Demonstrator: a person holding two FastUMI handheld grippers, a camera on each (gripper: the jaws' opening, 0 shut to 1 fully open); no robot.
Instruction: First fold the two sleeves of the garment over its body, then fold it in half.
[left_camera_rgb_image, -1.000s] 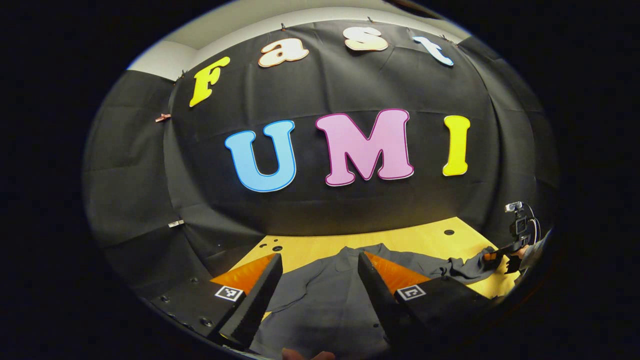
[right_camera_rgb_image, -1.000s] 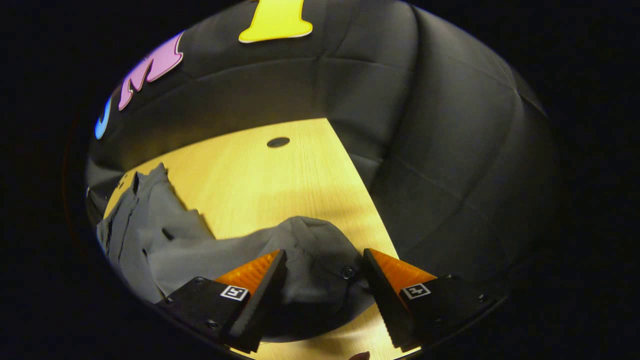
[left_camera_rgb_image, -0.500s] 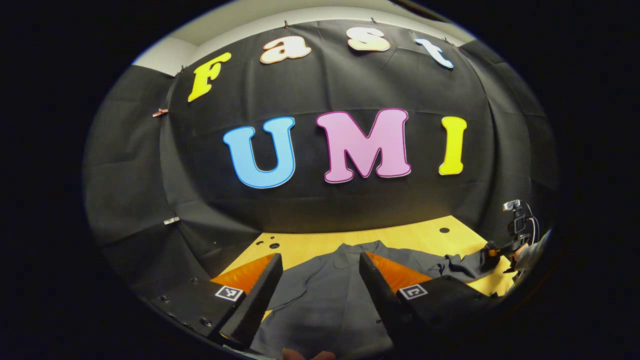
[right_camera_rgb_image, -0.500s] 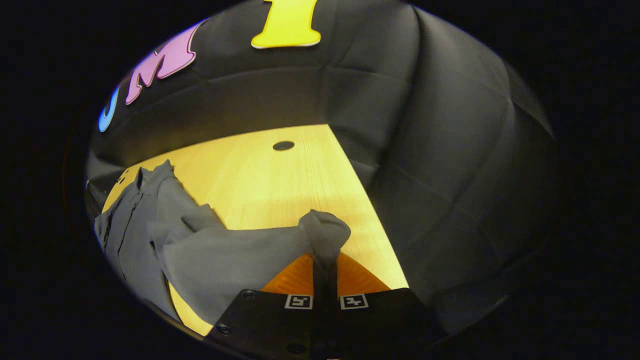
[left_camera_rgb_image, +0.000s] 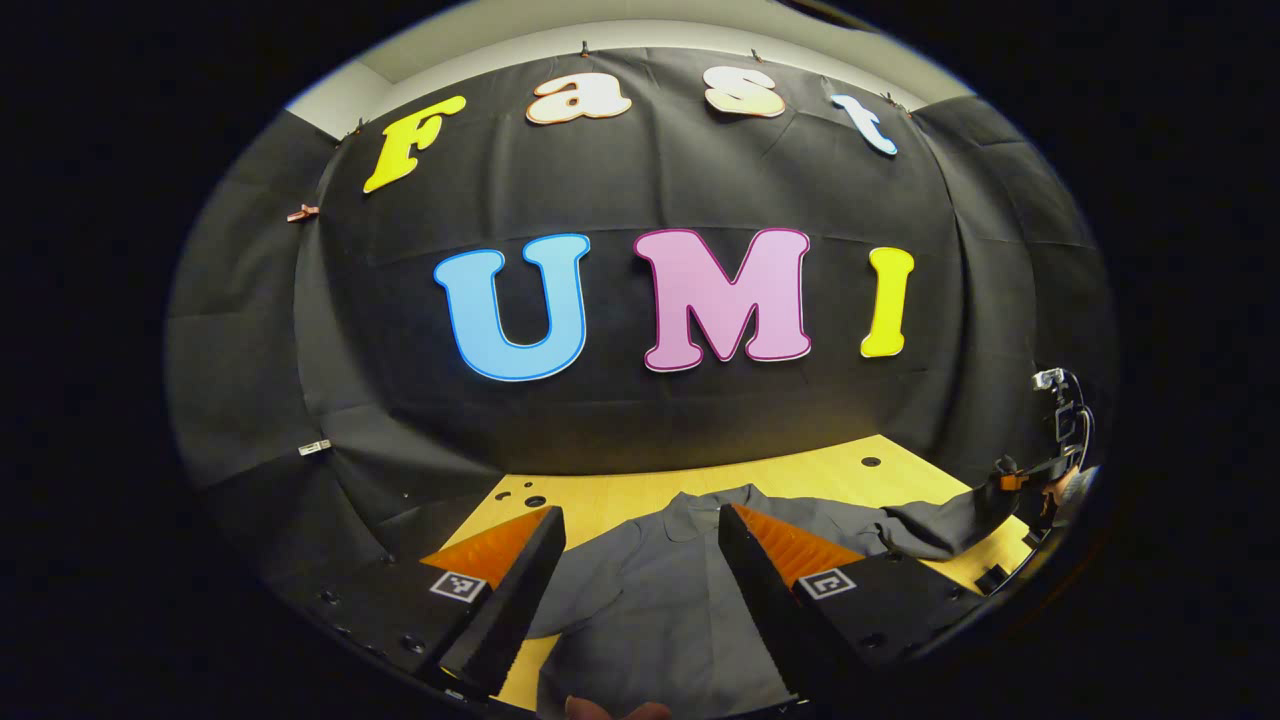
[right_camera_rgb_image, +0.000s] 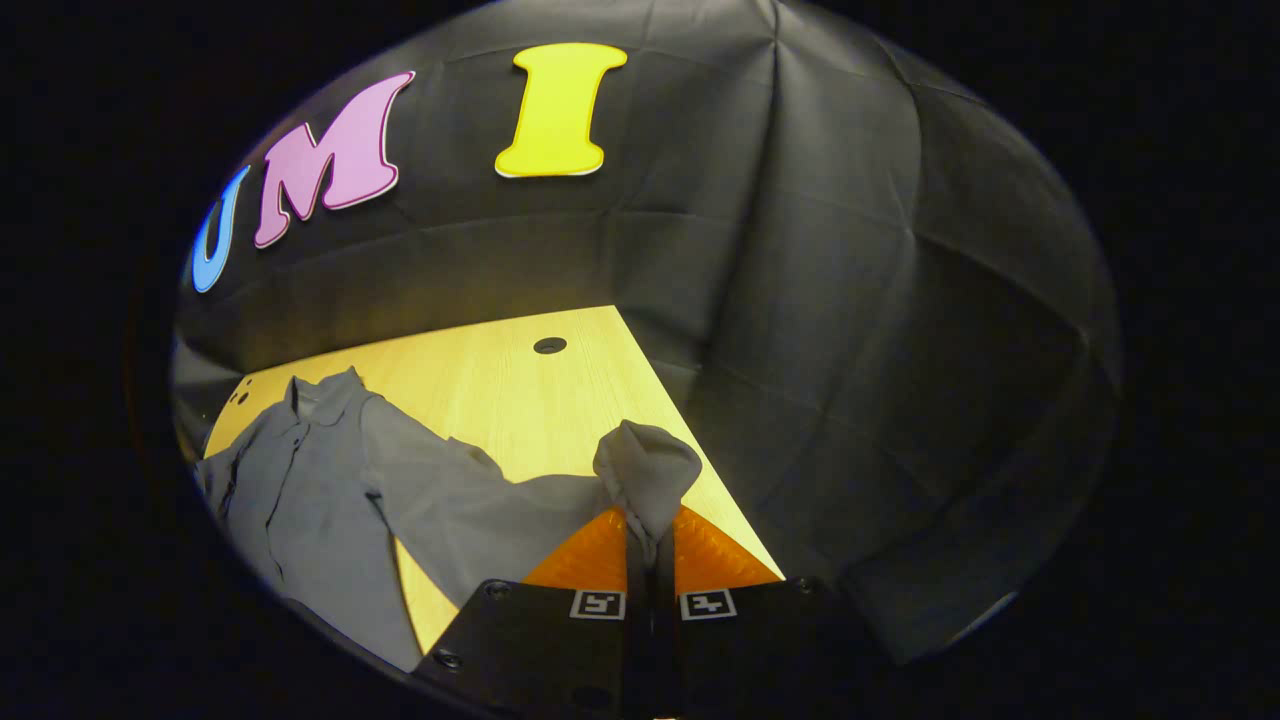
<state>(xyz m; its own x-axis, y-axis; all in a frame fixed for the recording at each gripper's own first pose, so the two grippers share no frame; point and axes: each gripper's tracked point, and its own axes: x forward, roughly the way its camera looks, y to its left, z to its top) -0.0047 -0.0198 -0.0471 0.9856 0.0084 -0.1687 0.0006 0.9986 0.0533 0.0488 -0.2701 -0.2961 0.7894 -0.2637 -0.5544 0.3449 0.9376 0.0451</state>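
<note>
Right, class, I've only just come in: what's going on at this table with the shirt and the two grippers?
A person is folding a grey shirt spread on a wooden table, holding a gripper in each hand. The right gripper is shut on the cuff end of one sleeve, lifted off the table and stretched out to the side. The left gripper is open above the shirt's body, gripping nothing. Neither sleeve lies over the body yet, so the fold has barely begun.

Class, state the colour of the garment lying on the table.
Plain dark grey garment, clearest in the right gripper view.
</note>
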